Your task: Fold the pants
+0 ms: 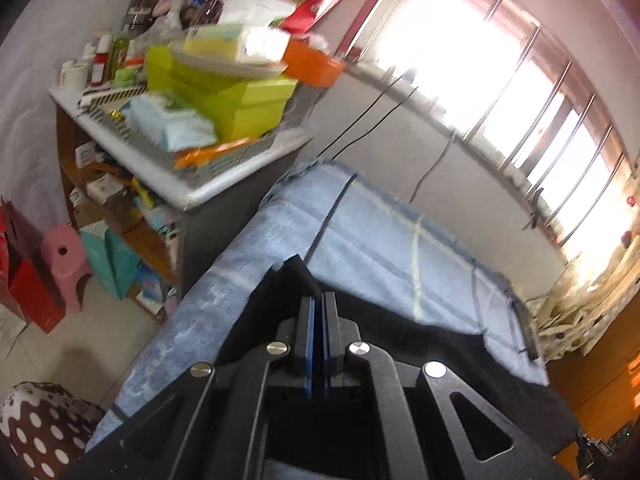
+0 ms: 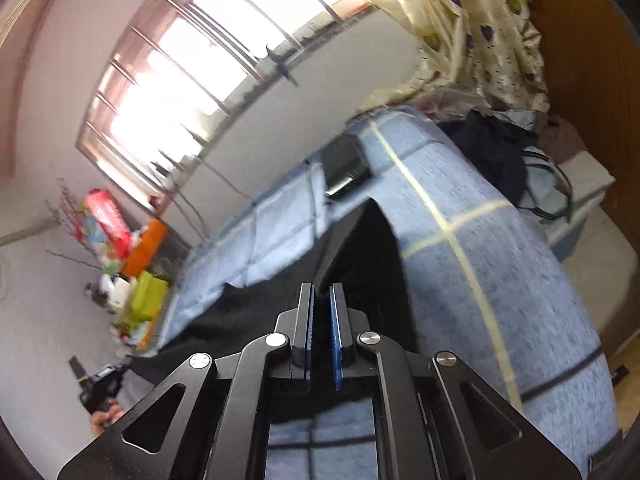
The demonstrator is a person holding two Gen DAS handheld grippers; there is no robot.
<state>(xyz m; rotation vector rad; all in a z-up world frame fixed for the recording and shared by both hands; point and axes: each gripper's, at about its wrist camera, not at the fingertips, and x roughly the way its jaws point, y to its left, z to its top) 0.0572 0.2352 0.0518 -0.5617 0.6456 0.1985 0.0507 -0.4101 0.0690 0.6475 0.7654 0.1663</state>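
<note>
Two grippers, both clamped on the black pants (image 1: 420,360).

Left wrist view: left gripper (image 1: 318,300) at lower centre, blue pads nearly together, a peak of black cloth pinched between them and standing up just past the tips. From there the pants run to the lower right of the frame, lying over the blue checked bedcover (image 1: 380,248).

Right wrist view: right gripper (image 2: 320,292) at lower centre, jaws closed on a fold of the pants (image 2: 360,252); a narrow gap shows between the pads lower down. One strip of cloth rises toward frame centre, the rest spreads to the lower left, toward the other gripper (image 2: 100,388) at the left edge.

Long axis: seemingly between the two grips, though motion blur makes this uncertain.

Cluttered shelf (image 1: 180,184) at upper left of the left view; barred window (image 2: 192,64) at upper left of the right view.
</note>
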